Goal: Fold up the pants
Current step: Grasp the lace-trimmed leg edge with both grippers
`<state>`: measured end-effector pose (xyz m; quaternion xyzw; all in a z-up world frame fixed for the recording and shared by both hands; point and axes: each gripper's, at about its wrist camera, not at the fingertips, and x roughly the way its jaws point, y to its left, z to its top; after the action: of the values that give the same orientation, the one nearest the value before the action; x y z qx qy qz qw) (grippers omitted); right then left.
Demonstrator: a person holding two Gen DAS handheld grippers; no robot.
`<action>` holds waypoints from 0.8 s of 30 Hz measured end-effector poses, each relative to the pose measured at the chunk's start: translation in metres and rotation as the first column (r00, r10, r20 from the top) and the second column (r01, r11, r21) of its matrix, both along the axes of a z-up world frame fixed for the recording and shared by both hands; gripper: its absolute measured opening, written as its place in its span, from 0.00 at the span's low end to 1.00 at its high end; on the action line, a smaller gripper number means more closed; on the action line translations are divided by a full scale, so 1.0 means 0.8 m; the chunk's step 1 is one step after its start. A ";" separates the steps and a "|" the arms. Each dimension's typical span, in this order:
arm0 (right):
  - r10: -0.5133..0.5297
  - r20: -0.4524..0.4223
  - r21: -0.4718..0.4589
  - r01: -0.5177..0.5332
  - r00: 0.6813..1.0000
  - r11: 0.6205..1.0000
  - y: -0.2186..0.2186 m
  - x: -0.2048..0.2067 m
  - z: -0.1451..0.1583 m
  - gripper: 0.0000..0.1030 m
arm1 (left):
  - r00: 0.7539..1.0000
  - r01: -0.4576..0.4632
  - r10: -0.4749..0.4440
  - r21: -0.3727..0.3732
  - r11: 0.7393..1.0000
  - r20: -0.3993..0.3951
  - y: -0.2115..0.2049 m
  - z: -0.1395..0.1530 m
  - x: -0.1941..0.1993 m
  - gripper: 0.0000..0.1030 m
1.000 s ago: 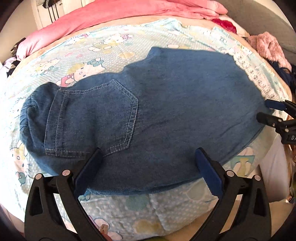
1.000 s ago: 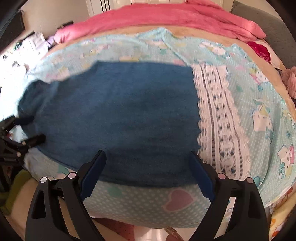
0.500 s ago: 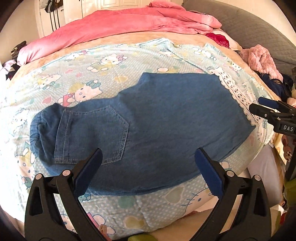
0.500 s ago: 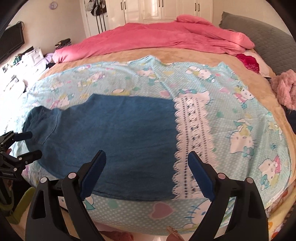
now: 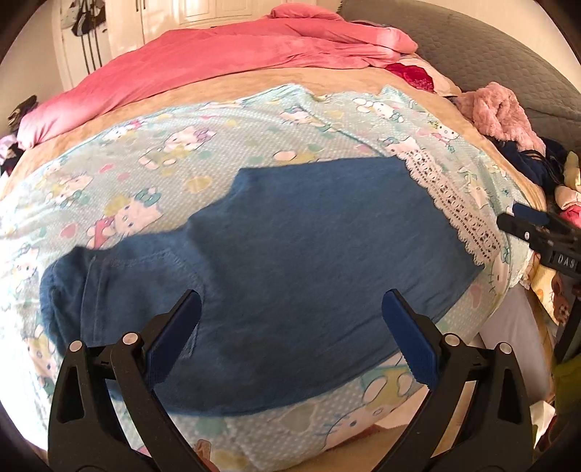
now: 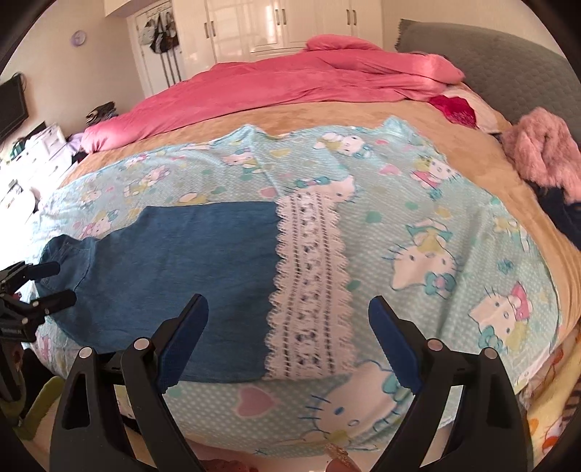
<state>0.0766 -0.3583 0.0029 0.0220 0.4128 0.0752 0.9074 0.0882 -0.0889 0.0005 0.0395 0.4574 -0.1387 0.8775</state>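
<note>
Blue denim pants [image 5: 290, 268] lie flat on a Hello Kitty sheet [image 5: 225, 145] on the bed, waistband and back pocket to the left, white lace hem [image 5: 454, 203] to the right. They also show in the right wrist view [image 6: 189, 276] with the lace hem [image 6: 308, 287] in the middle. My left gripper [image 5: 290, 341] is open and empty above the pants' near edge. My right gripper [image 6: 288, 348] is open and empty above the lace hem's near end. Each gripper appears at the edge of the other's view: the right one [image 5: 523, 221], the left one [image 6: 54, 287].
A pink duvet [image 6: 290, 83] is heaped along the far side of the bed. A fluffy pink garment [image 6: 544, 152] and dark clothes lie at the right edge by the grey headboard [image 6: 501, 61]. White wardrobes [image 6: 276, 25] stand behind. The bed's near edge is just below both grippers.
Both grippers have pulled back and up from the pants, so more of the bed shows. The pants lie as before. Both grippers stayed open.
</note>
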 end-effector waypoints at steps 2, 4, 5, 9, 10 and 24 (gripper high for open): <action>-0.016 -0.007 0.009 0.016 1.000 1.000 -0.011 -0.004 -0.006 0.87 | 1.000 0.011 -0.011 0.002 1.000 0.006 -0.009 0.003 0.007 0.91; -0.031 -0.019 0.020 0.031 0.999 0.999 -0.021 -0.007 -0.014 0.87 | 0.999 0.031 -0.031 0.013 0.999 0.014 -0.022 0.006 0.017 0.91; -0.036 -0.027 0.026 0.037 0.999 0.999 -0.026 -0.008 -0.018 0.87 | 0.999 0.042 -0.042 0.019 0.999 0.019 -0.029 0.008 0.022 0.91; -0.046 -0.057 0.062 0.050 0.997 0.997 -0.037 -0.008 -0.034 0.87 | 0.996 0.081 -0.082 0.035 0.996 0.036 -0.055 0.014 0.046 0.91; -0.046 -0.063 0.070 0.050 0.997 0.996 -0.038 -0.008 -0.037 0.87 | 0.995 0.090 -0.091 0.038 0.995 0.038 -0.061 0.015 0.054 0.91; -0.007 -0.104 0.176 0.025 0.995 0.984 -0.035 0.014 -0.070 0.87 | 0.958 0.282 -0.286 0.124 0.952 0.019 -0.171 -0.012 0.155 0.91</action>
<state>0.0881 -0.3864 -0.0531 0.1097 0.4506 0.1029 0.8800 0.2120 -0.2258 -0.0087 0.1600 0.4383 -0.2348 0.8527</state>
